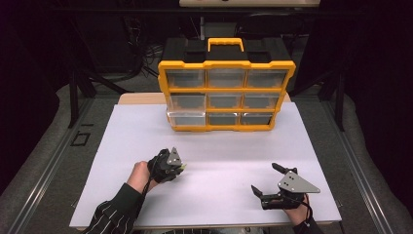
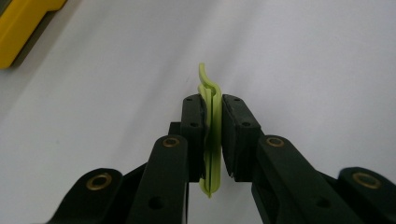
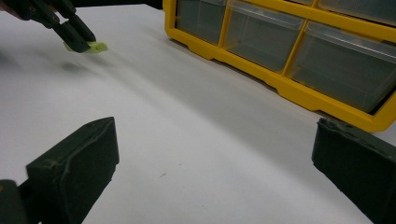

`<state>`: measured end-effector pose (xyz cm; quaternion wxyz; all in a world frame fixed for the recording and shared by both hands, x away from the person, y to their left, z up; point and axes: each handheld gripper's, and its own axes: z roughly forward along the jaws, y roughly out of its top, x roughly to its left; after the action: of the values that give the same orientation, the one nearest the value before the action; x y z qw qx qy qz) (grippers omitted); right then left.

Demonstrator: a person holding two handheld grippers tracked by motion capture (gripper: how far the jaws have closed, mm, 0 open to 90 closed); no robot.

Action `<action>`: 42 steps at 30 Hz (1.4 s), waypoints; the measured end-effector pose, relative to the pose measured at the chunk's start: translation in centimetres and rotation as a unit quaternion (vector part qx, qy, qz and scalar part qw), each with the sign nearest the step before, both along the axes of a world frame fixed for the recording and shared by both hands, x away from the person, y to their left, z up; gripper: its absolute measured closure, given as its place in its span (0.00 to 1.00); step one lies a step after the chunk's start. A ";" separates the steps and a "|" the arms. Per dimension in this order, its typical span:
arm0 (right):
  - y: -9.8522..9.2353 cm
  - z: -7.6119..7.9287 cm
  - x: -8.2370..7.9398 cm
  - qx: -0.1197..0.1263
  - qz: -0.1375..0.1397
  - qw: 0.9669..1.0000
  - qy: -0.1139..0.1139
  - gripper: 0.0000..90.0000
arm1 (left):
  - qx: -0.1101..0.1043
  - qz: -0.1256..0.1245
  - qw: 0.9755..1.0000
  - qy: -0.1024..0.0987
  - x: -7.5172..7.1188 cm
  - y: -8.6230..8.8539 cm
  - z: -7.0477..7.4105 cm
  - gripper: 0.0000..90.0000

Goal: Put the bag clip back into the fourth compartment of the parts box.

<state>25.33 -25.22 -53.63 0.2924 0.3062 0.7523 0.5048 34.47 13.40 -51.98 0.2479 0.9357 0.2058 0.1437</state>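
Note:
My left gripper [image 1: 180,167] hovers a little above the white board, shut on a thin light-green plastic clip [image 1: 183,167]. In the left gripper view the pads press the clip [image 2: 213,135] from both sides, and its curled tip sticks out past the gripper [image 2: 214,100]. From the right gripper view the same clip [image 3: 95,47] shows at the far left, held by the left gripper [image 3: 77,39], with a faint shadow under it. My right gripper [image 1: 263,176] rests low at the front right, open, with nothing between its fingers [image 3: 215,154].
A yellow and black organiser [image 1: 226,90] with clear drawers stands at the back of the white board [image 1: 219,146]; its bottom-left drawer [image 1: 186,118] stands slightly out. Its yellow frame shows close in the right gripper view [image 3: 280,84]. A person's striped sleeve [image 1: 114,212] enters at the bottom left.

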 end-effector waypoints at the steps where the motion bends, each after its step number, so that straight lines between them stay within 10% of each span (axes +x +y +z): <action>1: 0.0 0.0 0.0 -0.002 -0.001 1.000 0.000 0.00 | 0.000 0.002 1.000 0.000 0.0 0.1 0.0 0.89; 42: 0.0 0.0 0.0 -0.006 -0.003 1.000 0.000 0.00 | -0.022 0.088 0.996 -0.018 2.8 4.3 0.3 0.89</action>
<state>25.33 -25.20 -53.63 0.2960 0.3064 0.7545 0.4993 37.30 17.72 -51.64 0.2588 0.9056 0.2856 0.1769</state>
